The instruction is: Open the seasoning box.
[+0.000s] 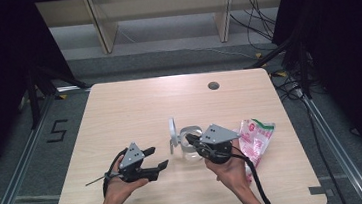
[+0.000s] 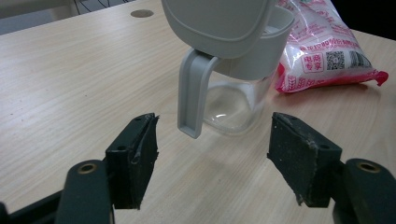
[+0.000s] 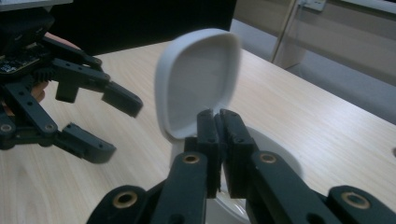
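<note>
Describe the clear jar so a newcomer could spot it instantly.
On the wooden table, look right of centre, just left of the pink-and-white bag. The jar is clear-bodied with a grey rim and handle; its grey hinged lid stands flipped open, unlike anything else there.

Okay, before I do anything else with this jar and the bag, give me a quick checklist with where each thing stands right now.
1. Lid flipped up off the clear jar: ok.
2. Right gripper closed at the jar's rim below the lid; what it pinches: cannot tell.
3. Left gripper open, nothing between its jaws: ok.
4. Jar standing upright on the table: ok.
5. Pink and white bag beside the jar on the right gripper's side, untouched; opened or sealed: cannot tell.
</note>
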The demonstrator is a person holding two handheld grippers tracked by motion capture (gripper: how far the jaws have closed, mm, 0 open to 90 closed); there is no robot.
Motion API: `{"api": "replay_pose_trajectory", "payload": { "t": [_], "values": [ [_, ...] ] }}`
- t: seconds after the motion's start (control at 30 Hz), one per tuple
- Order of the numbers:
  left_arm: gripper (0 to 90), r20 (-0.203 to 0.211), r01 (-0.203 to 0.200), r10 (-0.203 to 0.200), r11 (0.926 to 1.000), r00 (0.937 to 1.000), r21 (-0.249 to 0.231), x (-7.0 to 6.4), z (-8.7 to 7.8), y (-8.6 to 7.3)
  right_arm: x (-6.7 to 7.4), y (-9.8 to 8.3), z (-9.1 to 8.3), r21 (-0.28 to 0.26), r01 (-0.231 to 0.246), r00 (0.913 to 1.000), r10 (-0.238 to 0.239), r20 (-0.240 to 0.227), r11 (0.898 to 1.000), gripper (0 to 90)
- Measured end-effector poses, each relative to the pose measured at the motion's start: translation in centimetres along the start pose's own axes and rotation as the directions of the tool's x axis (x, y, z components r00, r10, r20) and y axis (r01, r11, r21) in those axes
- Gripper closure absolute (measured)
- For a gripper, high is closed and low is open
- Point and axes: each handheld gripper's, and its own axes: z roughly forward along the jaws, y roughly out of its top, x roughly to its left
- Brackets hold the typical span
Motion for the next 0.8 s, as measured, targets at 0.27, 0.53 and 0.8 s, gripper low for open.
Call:
{"api": "replay_pose_trajectory", "payload": {
  "t": [0.27, 0.53, 0.8],
  "values": [
    [26.8, 0.014, 0.029, -0.029, 0.9994, 0.9995, 0.018, -0.5, 0.3, -0.5, -2.6, -3.3, -5.1, 0.011, -0.128, 0.9857, 0.126, 0.112, 0.992, 67.7],
    [21.2, 0.029, 0.038, -0.04, 0.9983, 0.9988, 0.043, -0.7, 0.5, -0.8, -4.2, -6.8, -9.0, -0.026, -0.282, 0.9343, 0.281, 0.22, 0.959, 42.2],
    [20.2, 0.027, 0.036, -0.037, 0.9987, 0.999, 0.036, -0.8, 0.3, -0.8, -6.2, -8.9, -10.9, -0.071, -0.309, 0.9011, 0.316, 0.297, 0.948, 37.8]
  ]
}}
